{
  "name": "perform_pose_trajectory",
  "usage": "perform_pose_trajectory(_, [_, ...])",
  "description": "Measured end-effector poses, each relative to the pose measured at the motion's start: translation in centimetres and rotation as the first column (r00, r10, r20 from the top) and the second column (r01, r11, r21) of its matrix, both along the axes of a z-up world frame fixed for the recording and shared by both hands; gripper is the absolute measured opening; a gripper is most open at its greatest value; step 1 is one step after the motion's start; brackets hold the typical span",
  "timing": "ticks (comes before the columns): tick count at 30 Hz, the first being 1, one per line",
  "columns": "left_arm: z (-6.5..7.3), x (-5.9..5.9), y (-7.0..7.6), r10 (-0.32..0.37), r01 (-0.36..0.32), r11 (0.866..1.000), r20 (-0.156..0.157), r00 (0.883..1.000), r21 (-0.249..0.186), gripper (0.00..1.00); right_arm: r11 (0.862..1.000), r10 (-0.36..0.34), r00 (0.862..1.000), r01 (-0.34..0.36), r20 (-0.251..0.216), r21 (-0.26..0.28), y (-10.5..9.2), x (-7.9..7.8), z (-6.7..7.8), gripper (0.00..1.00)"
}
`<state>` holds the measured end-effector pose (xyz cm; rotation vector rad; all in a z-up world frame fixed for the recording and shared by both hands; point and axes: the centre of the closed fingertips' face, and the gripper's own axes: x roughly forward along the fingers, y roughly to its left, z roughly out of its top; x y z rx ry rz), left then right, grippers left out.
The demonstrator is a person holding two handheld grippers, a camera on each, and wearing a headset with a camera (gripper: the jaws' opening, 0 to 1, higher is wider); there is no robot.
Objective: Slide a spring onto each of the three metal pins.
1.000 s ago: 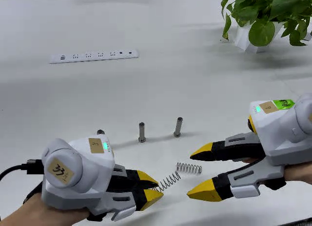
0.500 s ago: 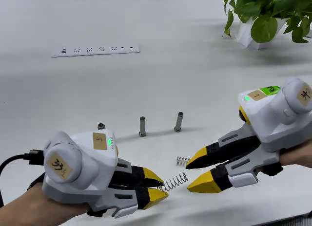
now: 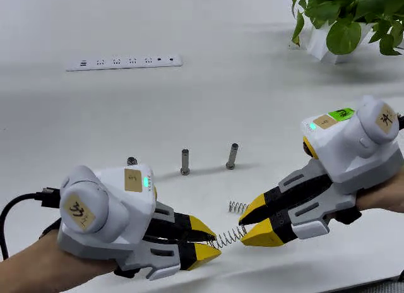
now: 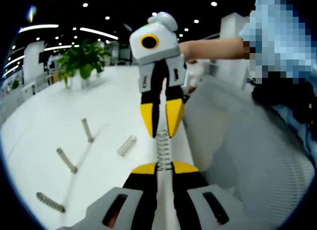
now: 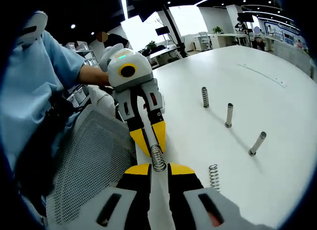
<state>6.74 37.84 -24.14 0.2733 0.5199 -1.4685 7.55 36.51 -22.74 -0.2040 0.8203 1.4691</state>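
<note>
Spring [image 3: 228,236] clamped in left gripper [image 3: 216,241]; right gripper [image 3: 243,232] jaws flank its end, grip unclear. Ten-o'clock pin [image 3: 131,161] half hidden.

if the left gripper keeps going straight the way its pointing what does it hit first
The right gripper: its yellow tips straddle the far end of the spring that the left gripper holds, dead ahead. The gap between them looks short, though depth is unclear.
</note>
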Motion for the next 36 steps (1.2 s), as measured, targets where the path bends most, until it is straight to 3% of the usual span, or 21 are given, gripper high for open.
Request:
perform_pose_trajectory(6, [-0.2, 0.1, -0.1, 0.004, -0.004, 1.000, 0.000, 1.000, 0.008, 0.10, 1.000, 0.006, 1.000, -0.006, 0.008, -0.013, 0.1, -0.2, 0.0, 0.12])
perform_pose_trajectory(14, [-0.4, -0.1, -0.5, 0.012, -0.012, 1.000, -0.007, 1.000, 0.017, 0.10, 0.996, 0.062, 0.993, -0.055, 0.104, -0.070, 0.2, -0.2, 0.4, 0.12])
perform_pose_trajectory(16, [-0.5, -0.2, -0.5, 0.012, -0.012, 1.000, -0.008, 1.000, 0.023, 0.10, 0.996, 0.063, 0.993, -0.055, 0.104, -0.076, 0.3, -0.3, 0.6, 0.12])
perform_pose_trajectory(21, [-0.6, 0.0, -0.8, 0.022, -0.021, 0.999, -0.011, 1.000, 0.029, 0.10, 0.990, 0.093, 0.982, -0.074, 0.164, -0.117, 0.4, -0.4, 0.9, 0.12])
perform_pose_trajectory(27, [-0.9, 0.3, -1.3, 0.035, -0.034, 0.999, -0.022, 0.999, 0.035, 0.10, 0.976, 0.159, 0.958, -0.116, 0.239, -0.183, 0.7, -0.3, 1.1, 0.12])
perform_pose_trajectory(36, [-1.1, 0.5, -1.8, 0.042, -0.042, 0.999, -0.024, 0.999, 0.031, 0.09, 0.958, 0.220, 0.938, -0.156, 0.268, -0.240, 0.7, 0.0, 1.1, 0.12])
